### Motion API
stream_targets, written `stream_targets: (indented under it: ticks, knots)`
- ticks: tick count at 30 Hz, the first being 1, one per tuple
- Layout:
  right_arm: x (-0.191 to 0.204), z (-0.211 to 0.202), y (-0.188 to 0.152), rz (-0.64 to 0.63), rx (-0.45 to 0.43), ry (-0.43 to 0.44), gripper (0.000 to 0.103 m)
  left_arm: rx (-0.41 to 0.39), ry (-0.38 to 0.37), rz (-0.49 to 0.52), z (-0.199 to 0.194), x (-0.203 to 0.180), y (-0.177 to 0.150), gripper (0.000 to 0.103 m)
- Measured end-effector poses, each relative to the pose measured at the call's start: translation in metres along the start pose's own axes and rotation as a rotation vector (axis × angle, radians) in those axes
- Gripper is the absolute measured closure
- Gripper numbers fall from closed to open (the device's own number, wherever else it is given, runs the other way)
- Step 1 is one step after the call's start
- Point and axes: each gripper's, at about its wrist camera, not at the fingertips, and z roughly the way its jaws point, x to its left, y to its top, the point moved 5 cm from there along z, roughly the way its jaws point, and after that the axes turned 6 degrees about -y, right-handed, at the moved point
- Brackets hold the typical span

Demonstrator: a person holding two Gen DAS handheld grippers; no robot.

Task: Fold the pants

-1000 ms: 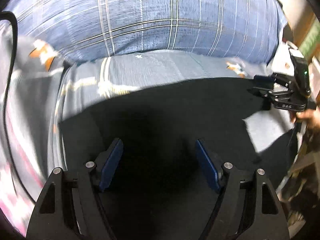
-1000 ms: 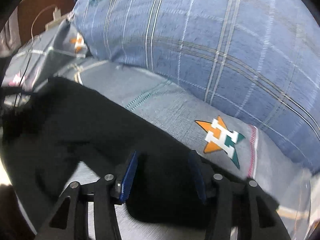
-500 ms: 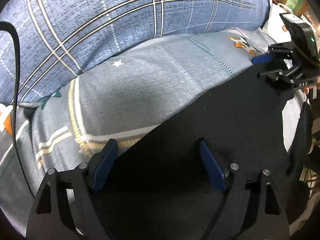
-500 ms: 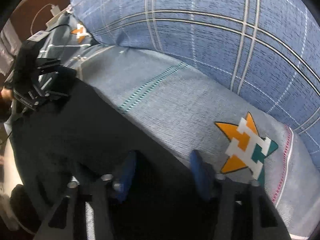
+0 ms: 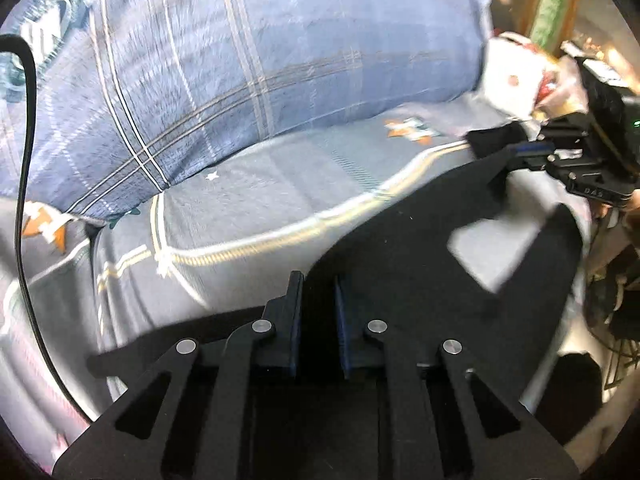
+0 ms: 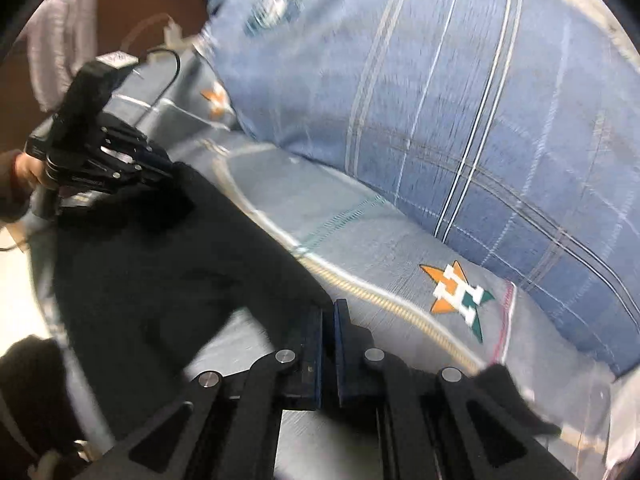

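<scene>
Each camera rides just behind its own two black fingers and looks steeply down along them at the bed, close to the cloth. The left wrist view faces across the black fabric pants [image 5: 420, 240] toward the big blue plaid pillow [image 5: 280, 60], catching the right gripper [image 5: 532, 148] at its far right edge. The right wrist view looks the opposite way across the same garment, with the left gripper [image 6: 160, 172] at its upper left. Both share the pants, the pillow and the grey-blue bedsheet with orange star emblems [image 6: 360, 240].
</scene>
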Motion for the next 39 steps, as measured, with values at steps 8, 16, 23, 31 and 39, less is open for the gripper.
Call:
stream_targets:
  ticks: [8,16,23,31,39]
  knots:
    - [0.078,-0.071,-0.083,0.069,-0.005,0.089,0.098,-0.037,-0.084,-0.047,-0.04,-0.071,-0.089,0.089]
    - [0.102,-0.048,-0.143,0.137,0.108,0.026,0.097,-0.04,-0.135,-0.281,-0.039,-0.073,-0.148,0.089]
    - [0.141,-0.078,-0.106,0.032,0.022,0.07,0.079,-0.156,-0.022,-0.352,-0.092,-0.054,-0.153,0.043]
    - [0.222,-0.034,-0.062,-0.154,0.003,0.184,0.062,-0.167,0.128,-0.481,-0.081,-0.018,-0.161,0.042]
    - [0.22,-0.003,-0.056,-0.115,0.062,0.181,0.095,-0.166,0.11,-0.484,-0.075,-0.019,-0.16,0.042]
